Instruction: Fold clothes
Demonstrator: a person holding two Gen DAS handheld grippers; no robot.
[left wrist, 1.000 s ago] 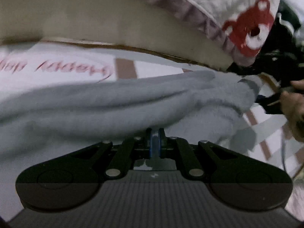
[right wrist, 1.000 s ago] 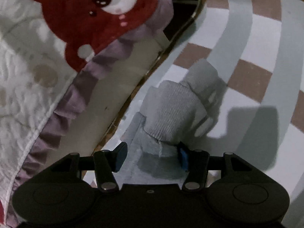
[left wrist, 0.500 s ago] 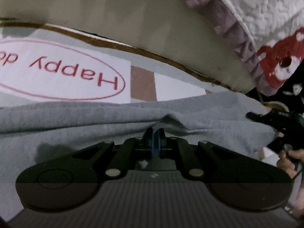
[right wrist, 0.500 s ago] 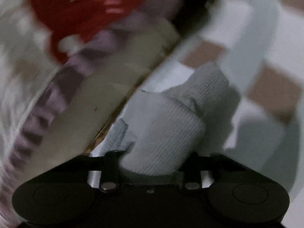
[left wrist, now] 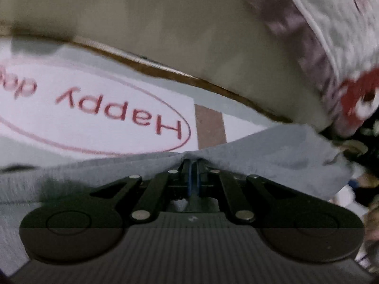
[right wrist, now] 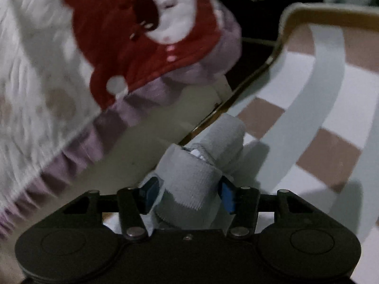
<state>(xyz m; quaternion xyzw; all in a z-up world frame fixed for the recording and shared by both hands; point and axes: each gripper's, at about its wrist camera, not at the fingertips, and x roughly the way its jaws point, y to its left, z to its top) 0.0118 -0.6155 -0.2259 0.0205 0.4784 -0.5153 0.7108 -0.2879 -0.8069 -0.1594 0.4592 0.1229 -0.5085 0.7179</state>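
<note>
Stretching between the two grippers, the grey garment (left wrist: 272, 151) lies low over the checked sheet (right wrist: 331, 90) of a bed, beside the cream bed side (left wrist: 189, 35) and below the bear-print quilt (right wrist: 94, 47).

Left gripper (left wrist: 193, 165): jaws closed tight on a pinch of the garment's upper edge, cloth puckering to either side of the pads.

Right gripper (right wrist: 189, 189): jaws have just opened again after a brief closing; the ribbed cuff (right wrist: 189, 179) sits between the blue pads (right wrist: 227, 196). The pads appear to stand at the cuff's flanks without pressing, so treat the cuff as not yet secured.

Changes in the last second:
- In the left wrist view the cloth, previously a thick bunched mass, is now drawn out into a flatter, tauter band, and the "Happy" print (left wrist: 113, 116) on the sheet is more fully exposed.
- The cuff has come further in between the right pads.

Implication: the garment appears to be at the spreading stage, pulled straight before a fold; a firm right-hand grip is probably still required.

Orientation: the long axis runs left to right across the left wrist view, roughly parallel to the bed side. In the right wrist view the sleeve end points away from the gripper, up and slightly right, toward the sheet's trimmed edge.
</note>
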